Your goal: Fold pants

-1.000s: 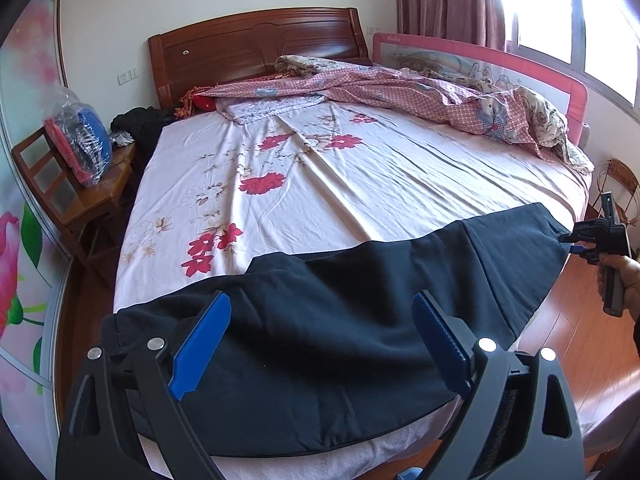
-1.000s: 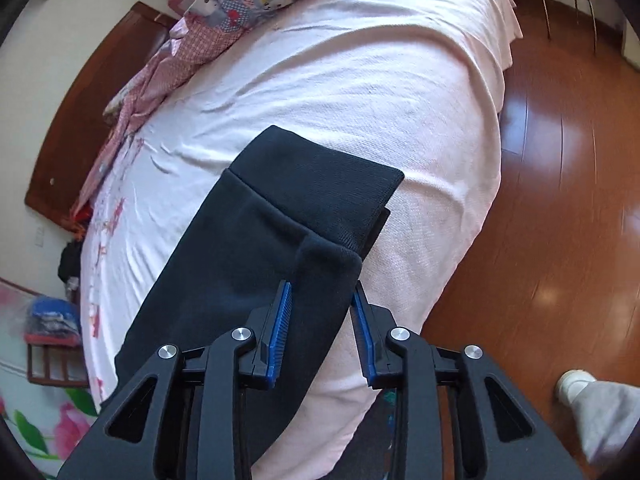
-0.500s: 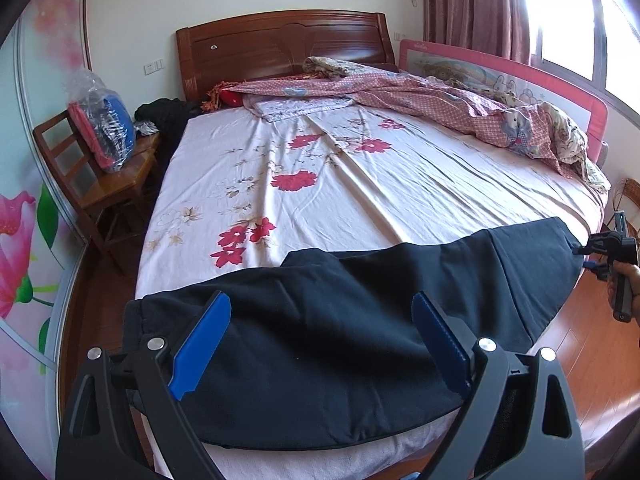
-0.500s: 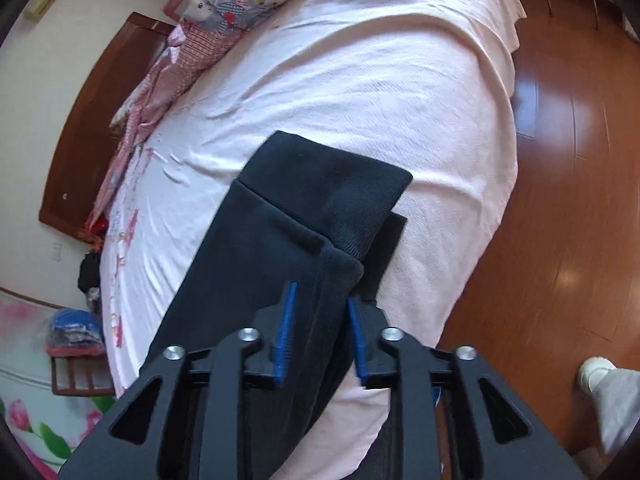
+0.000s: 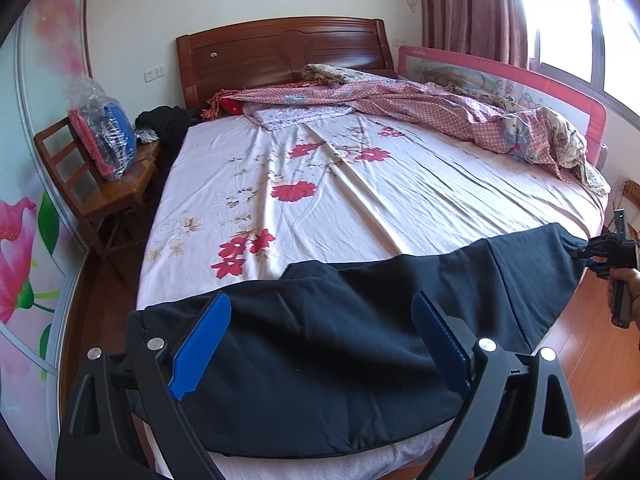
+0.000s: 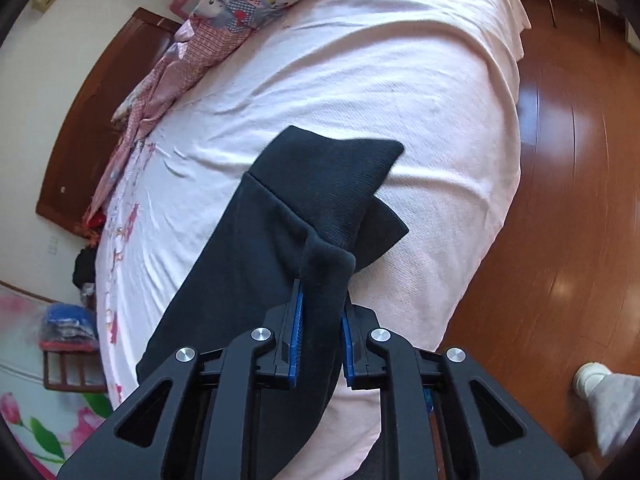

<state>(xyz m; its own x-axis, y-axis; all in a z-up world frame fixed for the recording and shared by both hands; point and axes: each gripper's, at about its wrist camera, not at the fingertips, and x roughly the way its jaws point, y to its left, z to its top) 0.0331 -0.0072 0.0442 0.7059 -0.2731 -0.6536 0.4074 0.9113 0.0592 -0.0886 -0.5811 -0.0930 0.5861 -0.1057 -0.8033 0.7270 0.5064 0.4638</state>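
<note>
The right gripper (image 6: 322, 320) has just been closing and now pinches the bunched cuff end of the dark navy pants (image 5: 328, 344), raising that corner off the bed (image 5: 400, 192). The left gripper (image 5: 320, 344), jaws spread wide and holding nothing, hovers above the waist end. The pants' long axis runs straight between the two grippers along the bed's near edge. Beyond lie the floral sheet (image 5: 280, 184), a rumpled quilt (image 5: 440, 112), the wooden headboard (image 5: 280, 52), and wooden flooring (image 6: 560, 200).

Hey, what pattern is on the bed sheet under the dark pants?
Pale pink bed sheet printed with red flowers, clearest in the left wrist view.
</note>
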